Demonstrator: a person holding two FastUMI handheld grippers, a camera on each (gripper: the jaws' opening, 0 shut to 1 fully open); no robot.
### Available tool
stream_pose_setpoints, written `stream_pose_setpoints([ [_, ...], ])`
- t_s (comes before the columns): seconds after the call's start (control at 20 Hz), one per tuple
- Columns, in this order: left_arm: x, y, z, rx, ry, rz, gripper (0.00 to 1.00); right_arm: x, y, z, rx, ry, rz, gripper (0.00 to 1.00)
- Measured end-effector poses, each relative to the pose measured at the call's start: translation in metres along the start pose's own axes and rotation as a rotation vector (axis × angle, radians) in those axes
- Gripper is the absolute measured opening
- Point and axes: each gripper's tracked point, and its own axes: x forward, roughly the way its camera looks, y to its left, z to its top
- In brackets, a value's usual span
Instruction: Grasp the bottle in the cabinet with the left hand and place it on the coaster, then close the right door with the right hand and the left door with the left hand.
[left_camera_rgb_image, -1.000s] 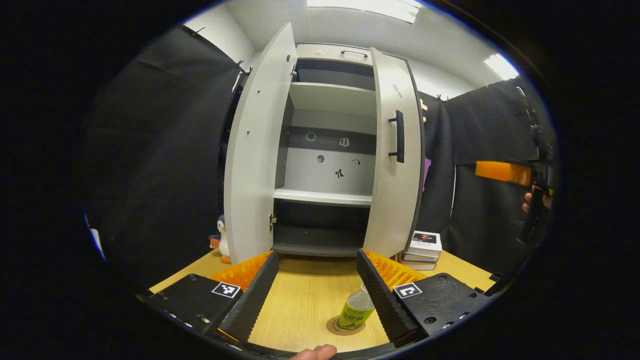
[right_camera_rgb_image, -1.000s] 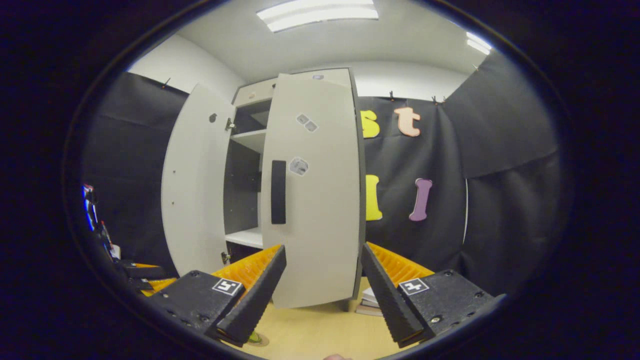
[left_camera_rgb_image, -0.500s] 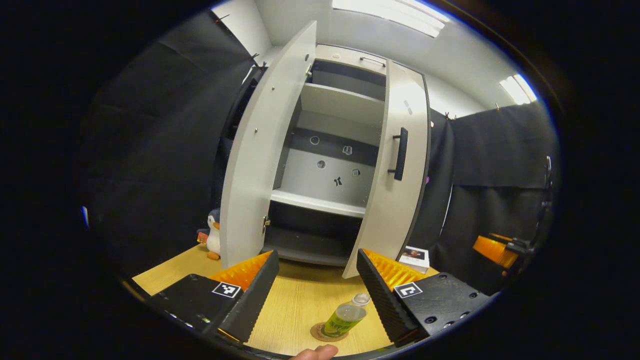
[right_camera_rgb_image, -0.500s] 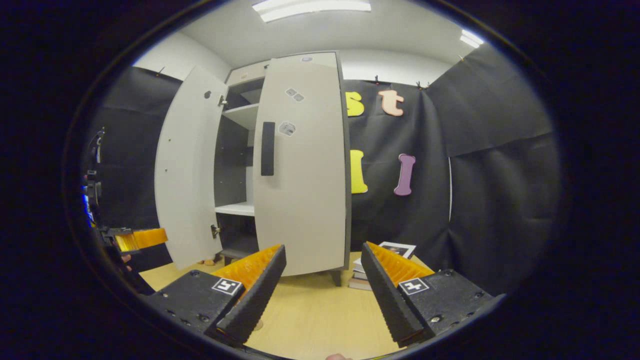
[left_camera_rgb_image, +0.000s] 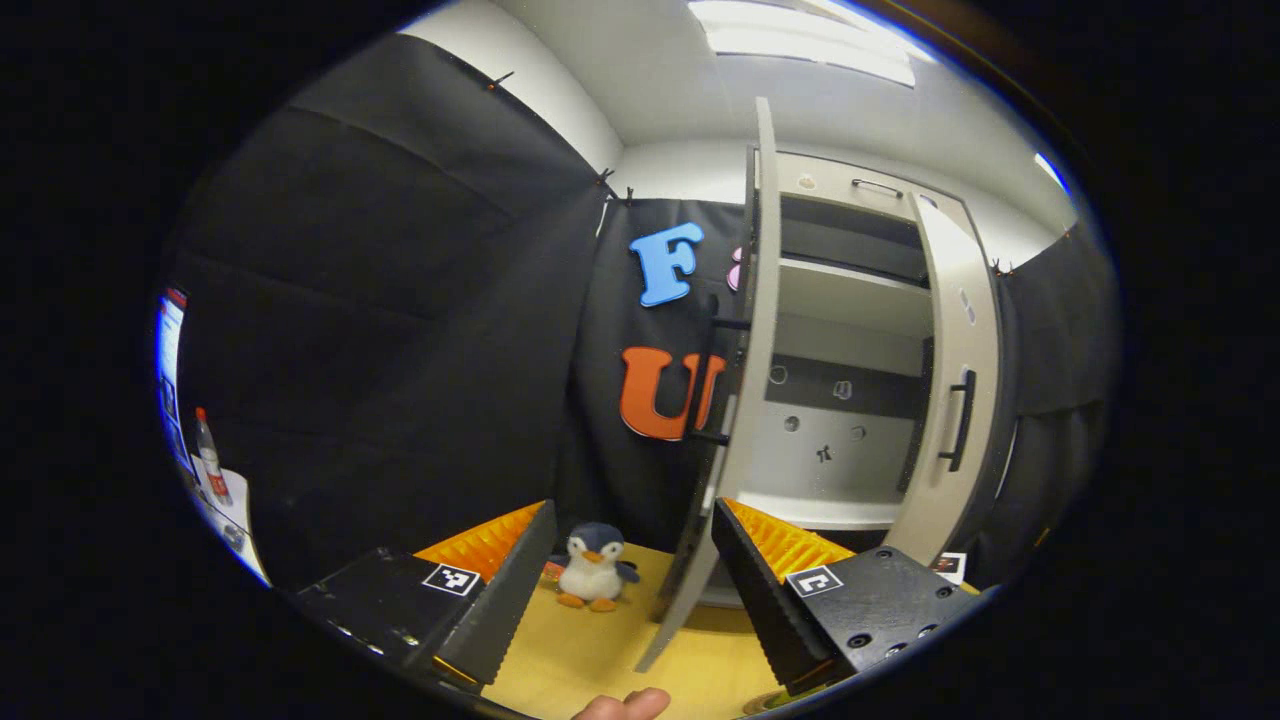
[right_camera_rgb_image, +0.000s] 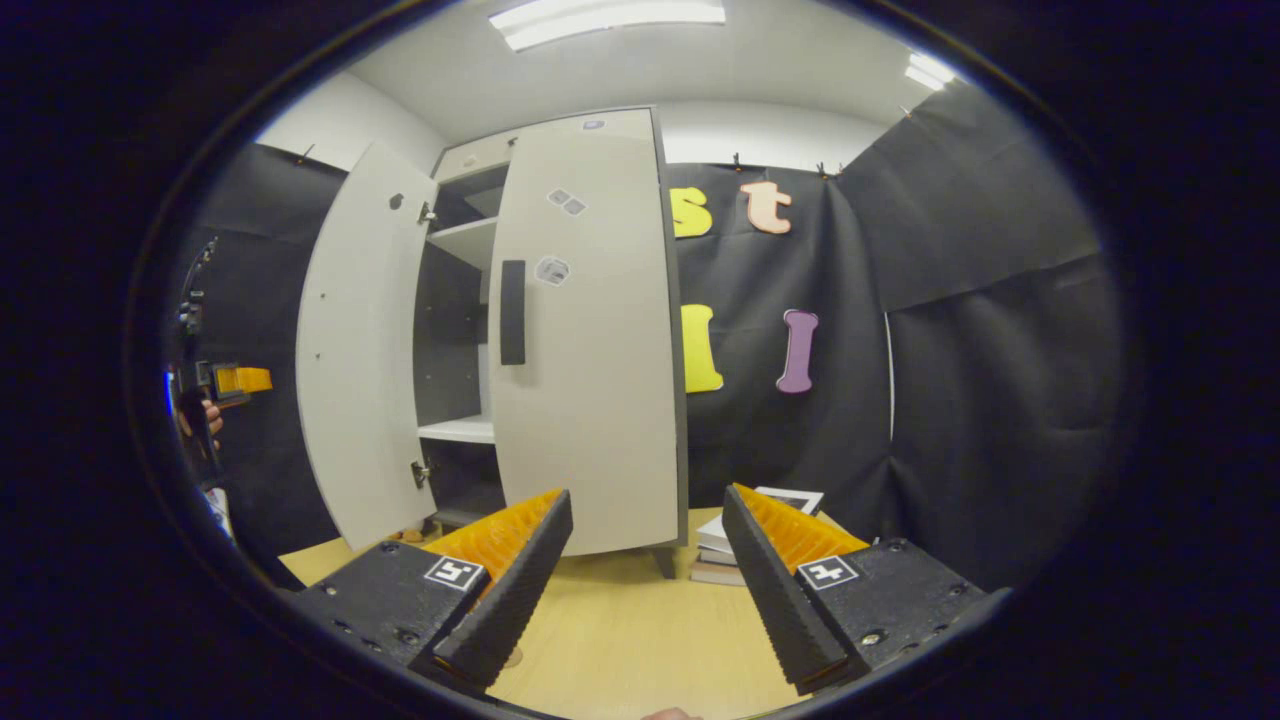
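My left gripper (left_camera_rgb_image: 633, 520) is open with nothing between its fingers. It faces the thin edge of the cabinet's open left door (left_camera_rgb_image: 745, 400), which stands apart from it. A green sliver (left_camera_rgb_image: 772, 704) at the bottom edge beside one finger may be the bottle; I cannot tell. The right door (left_camera_rgb_image: 948, 400) stands ajar, its black handle (left_camera_rgb_image: 962, 420) facing outward. My right gripper (right_camera_rgb_image: 646, 500) is open and empty, held back from the right door (right_camera_rgb_image: 590, 350) and its handle (right_camera_rgb_image: 512, 312). The left door (right_camera_rgb_image: 355, 350) hangs wide open. The left gripper (right_camera_rgb_image: 238, 380) shows far left in a hand.
A penguin toy (left_camera_rgb_image: 595, 578) sits on the wooden table (left_camera_rgb_image: 600, 650) just left of the left door. A stack of books (right_camera_rgb_image: 755, 520) lies right of the cabinet. The cabinet shelves (left_camera_rgb_image: 850, 300) look bare. A bottle (left_camera_rgb_image: 207, 455) stands far left. A thumb (left_camera_rgb_image: 625, 705) shows below.
My left gripper has swung left, from facing the cabinet interior and the bottle on the coaster to facing the left door's edge. My right gripper has drawn back from the right door.
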Motion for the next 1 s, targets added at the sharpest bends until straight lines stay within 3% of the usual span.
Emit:
stream_pose_setpoints([
  [0.15, 0.030, 0.007, 0.017, 0.016, -0.045, 0.016, 0.95, 0.001, -0.006, 0.005, 0.009, -0.016, -0.017, 0.99],
  [0.2, 0.035, 0.009, 0.021, 0.020, -0.050, 0.019, 1.00, 0.001, -0.008, 0.004, 0.013, -0.015, -0.021, 0.99],
  [0.4, 0.059, 0.011, 0.028, -0.016, -0.069, 0.001, 0.91, 0.001, -0.011, 0.004, 0.031, -0.010, -0.024, 0.99],
  [0.45, 0.063, 0.016, 0.028, -0.022, -0.070, 0.018, 0.95, 0.000, -0.013, 0.005, 0.034, -0.009, -0.025, 0.99],
  [0.65, 0.084, 0.037, 0.016, 0.002, -0.035, 0.103, 0.95, 0.000, -0.024, 0.008, 0.033, -0.024, -0.048, 0.99],
  [1.0, 0.089, 0.023, 0.008, -0.016, -0.017, 0.060, 0.94, 0.009, -0.034, 0.005, 0.039, -0.016, -0.062, 0.99],
])
